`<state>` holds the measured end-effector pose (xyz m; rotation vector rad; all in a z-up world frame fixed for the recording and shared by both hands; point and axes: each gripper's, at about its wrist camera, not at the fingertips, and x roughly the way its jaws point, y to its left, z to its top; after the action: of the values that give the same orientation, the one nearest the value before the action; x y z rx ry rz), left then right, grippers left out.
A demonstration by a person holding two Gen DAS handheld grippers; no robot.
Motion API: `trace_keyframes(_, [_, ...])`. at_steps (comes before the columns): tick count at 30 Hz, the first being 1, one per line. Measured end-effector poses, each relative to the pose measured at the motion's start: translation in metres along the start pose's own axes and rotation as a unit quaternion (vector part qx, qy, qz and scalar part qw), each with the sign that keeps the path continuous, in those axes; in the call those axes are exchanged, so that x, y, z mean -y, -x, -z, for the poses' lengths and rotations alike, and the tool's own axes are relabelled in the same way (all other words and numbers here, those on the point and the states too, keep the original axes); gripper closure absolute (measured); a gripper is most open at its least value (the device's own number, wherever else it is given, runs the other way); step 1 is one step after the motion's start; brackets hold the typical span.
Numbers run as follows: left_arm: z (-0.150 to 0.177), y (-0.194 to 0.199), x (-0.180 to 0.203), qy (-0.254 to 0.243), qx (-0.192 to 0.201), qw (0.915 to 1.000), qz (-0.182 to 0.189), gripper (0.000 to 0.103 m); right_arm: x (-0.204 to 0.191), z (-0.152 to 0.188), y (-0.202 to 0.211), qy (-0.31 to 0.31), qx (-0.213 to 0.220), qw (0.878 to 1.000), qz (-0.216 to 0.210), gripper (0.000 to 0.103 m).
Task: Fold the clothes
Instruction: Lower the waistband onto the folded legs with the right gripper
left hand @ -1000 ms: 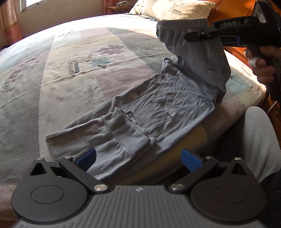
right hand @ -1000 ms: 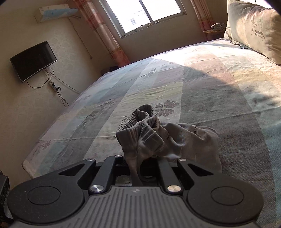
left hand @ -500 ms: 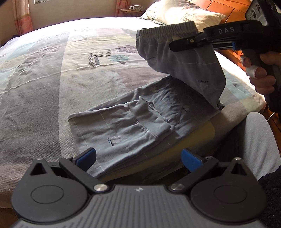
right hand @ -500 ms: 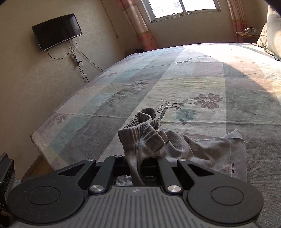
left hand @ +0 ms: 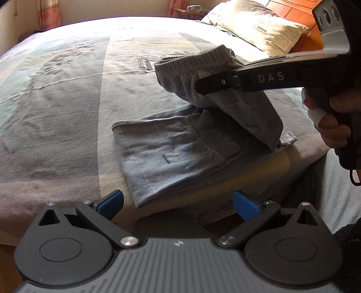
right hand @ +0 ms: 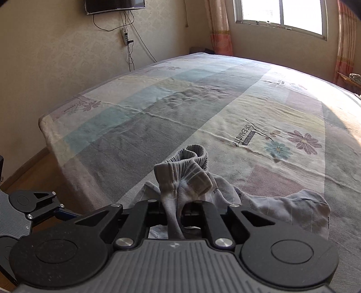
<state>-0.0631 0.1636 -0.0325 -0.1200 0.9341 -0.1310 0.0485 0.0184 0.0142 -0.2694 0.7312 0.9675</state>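
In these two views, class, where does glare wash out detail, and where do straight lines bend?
Left wrist view: sunlight bleaches the far bed sheet, while the trousers lie in shade. Right wrist view: the window is blown white, and the bed edge curves from fisheye distortion.

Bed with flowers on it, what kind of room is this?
Most likely a bedroom in a home. A wide bed fills the room, a pillow lies at its head, and a TV hangs on the wall near a window with curtains.
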Motion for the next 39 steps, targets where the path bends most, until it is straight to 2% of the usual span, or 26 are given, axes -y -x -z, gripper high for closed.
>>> trace_keyframes(11, [0.016,0.008,-0.016,0.055,0.004,0.9982,-0.024,0.001,-0.039,0.009,-0.022,0.076,-0.017,0.996,0.05,0.093])
trace_keyframes(18, [0.037,0.013,-0.023,0.103,0.003,0.994,-0.036,0.001,-0.061,0.017,-0.038,0.132,-0.019,0.988,0.079,0.093])
trace_keyframes(23, [0.047,0.012,-0.028,0.112,-0.005,0.9929,-0.041,0.001,-0.075,0.025,-0.053,0.169,-0.031,0.981,0.09,0.093])
trace_keyframes(28, [0.035,0.01,-0.031,0.061,-0.004,0.9975,-0.036,0.001,-0.086,0.033,-0.069,0.2,-0.047,0.974,0.096,0.092])
trace_keyframes(36, [0.011,0.008,-0.033,-0.007,0.003,0.9992,-0.039,0.001,-0.084,0.025,-0.068,0.181,-0.053,0.979,0.078,0.092])
trace_keyframes(39, [0.006,0.004,-0.034,-0.017,0.005,0.9993,-0.032,0.001,-0.085,0.022,-0.07,0.18,-0.058,0.98,0.067,0.09])
